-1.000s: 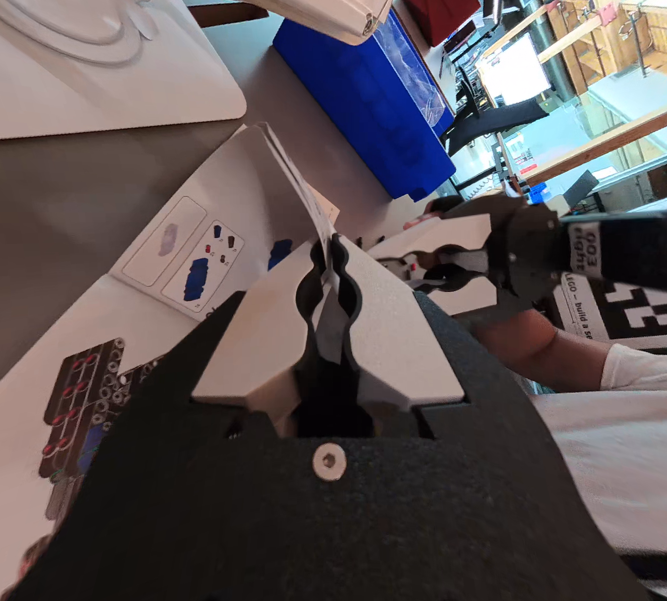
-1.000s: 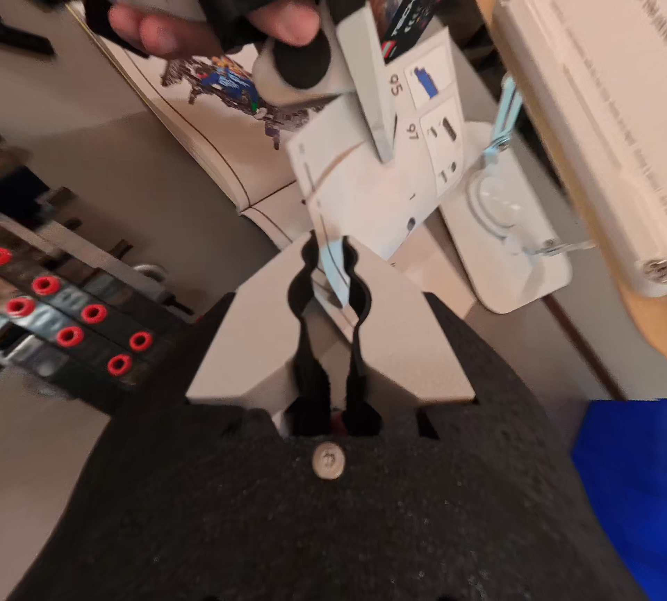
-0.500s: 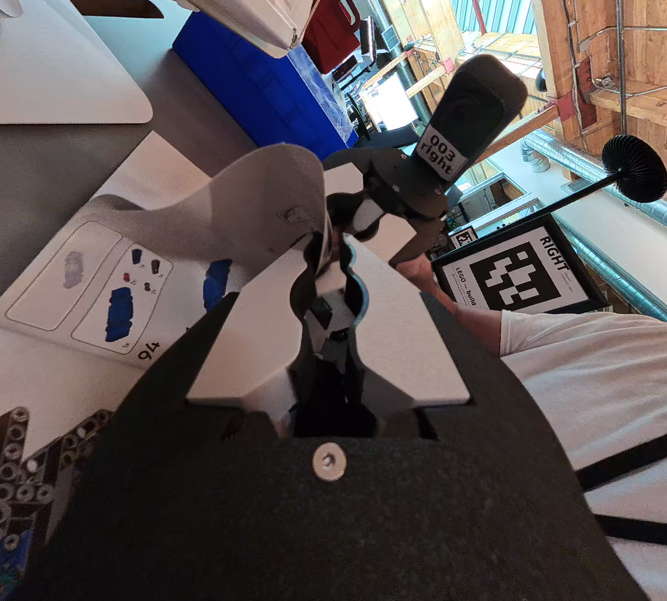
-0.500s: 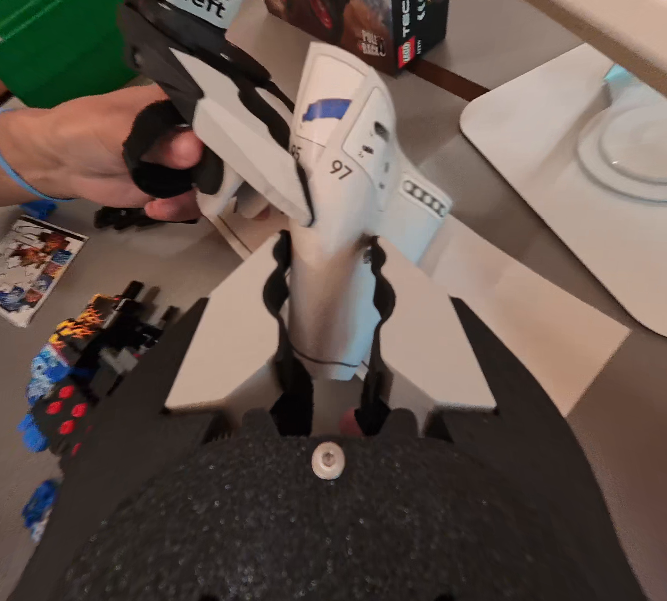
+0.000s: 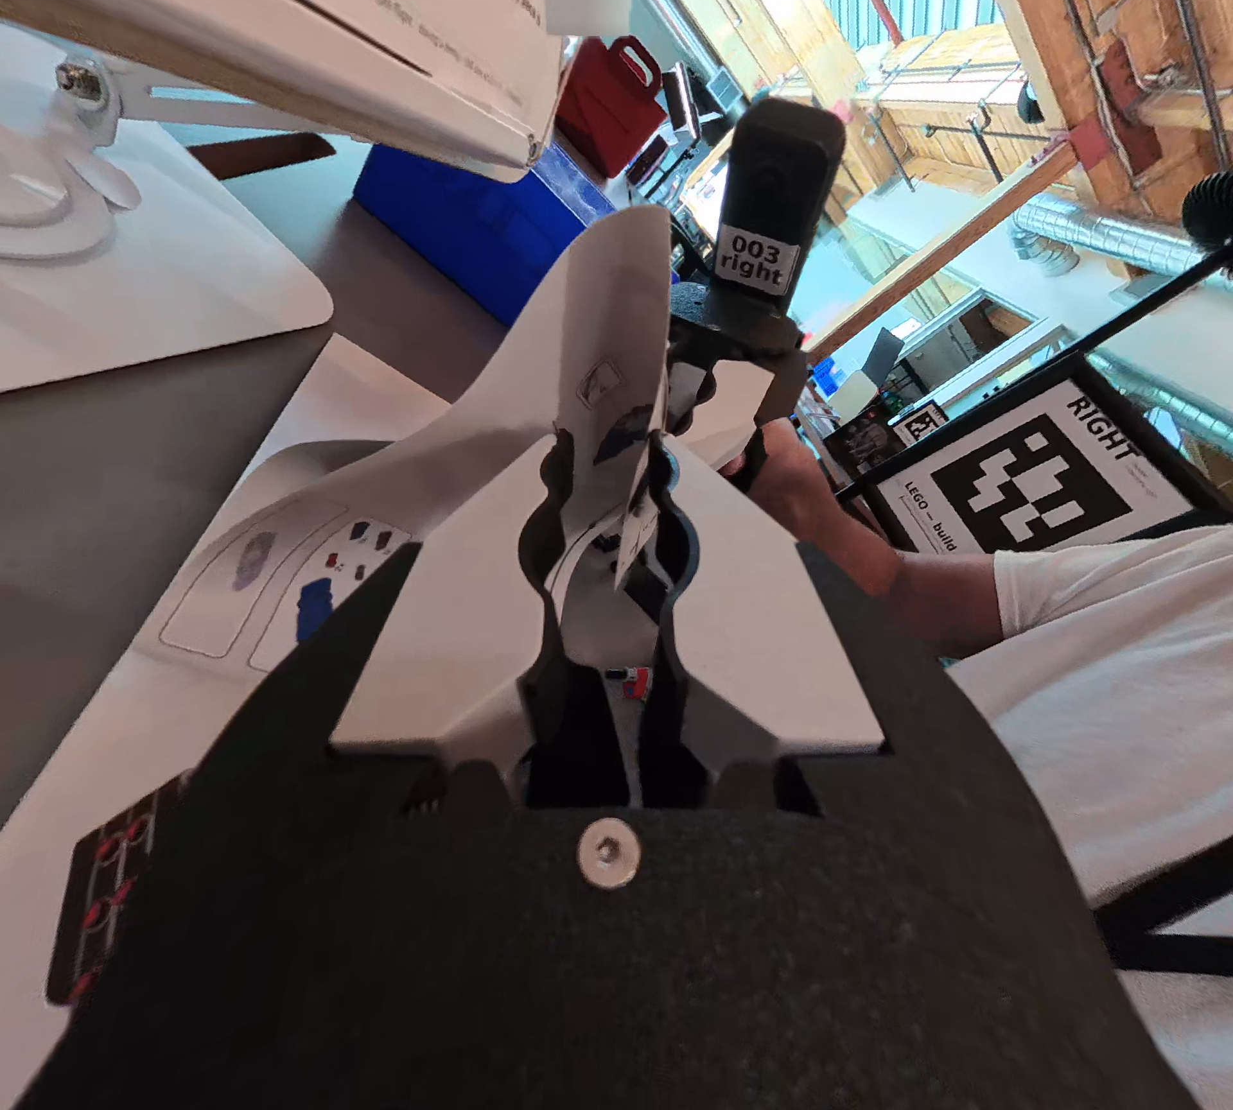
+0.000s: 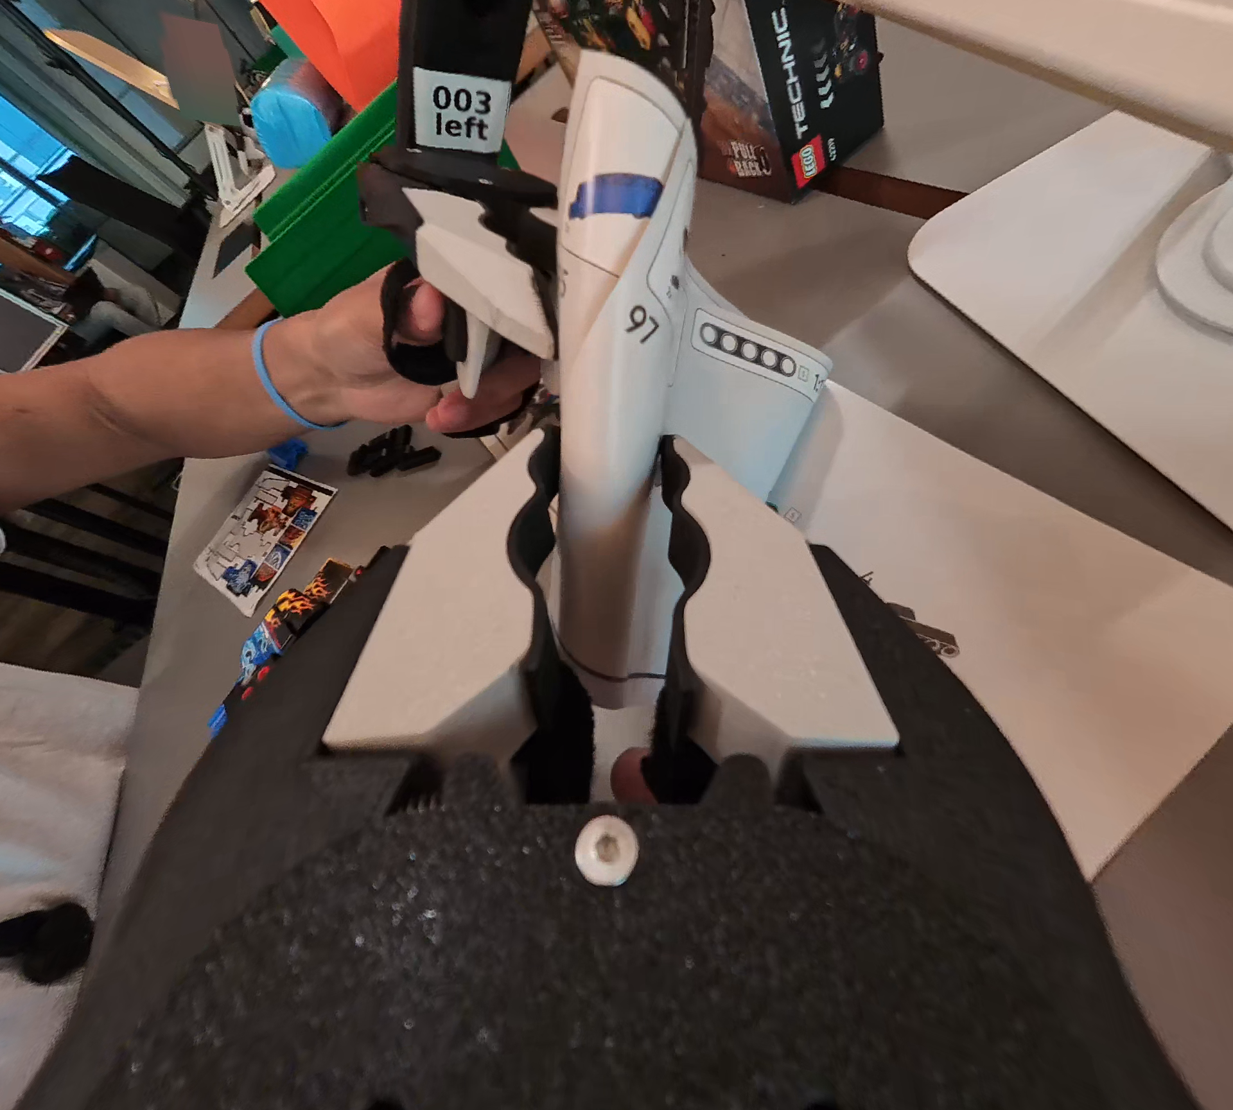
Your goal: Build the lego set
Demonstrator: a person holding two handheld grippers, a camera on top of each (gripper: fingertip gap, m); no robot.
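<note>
The white instruction booklet (image 5: pixel 587 344) lies open on the grey table, with one page lifted and curled upward. My left gripper (image 5: pixel 606 451) is closed on that page from one side. My right gripper (image 6: pixel 607 451) has the curled page (image 6: pixel 620 224) pinched between its fingers from the other side. Each gripper shows in the other's view: the right one (image 5: pixel 707 411) and the left one (image 6: pixel 527 337) both sit against the page. The part-built black Lego model (image 6: pixel 287 611) with flame stickers and red pins lies at the lower left, and shows in the left wrist view (image 5: pixel 100 878).
A sticker sheet (image 6: pixel 267 538) and black loose pieces (image 6: pixel 393 458) lie left of the booklet. The Lego box (image 6: pixel 767 77) stands behind it. A white stand base (image 6: pixel 1067 291) is on the right, a green bin (image 6: pixel 313 224) at the back left, a blue bin (image 5: pixel 467 224) beyond the table.
The page has been lifted off the booklet and curled upright between the two grippers. Both grippers have risen and tilted up, and their jaws stand wider around the curled paper.
</note>
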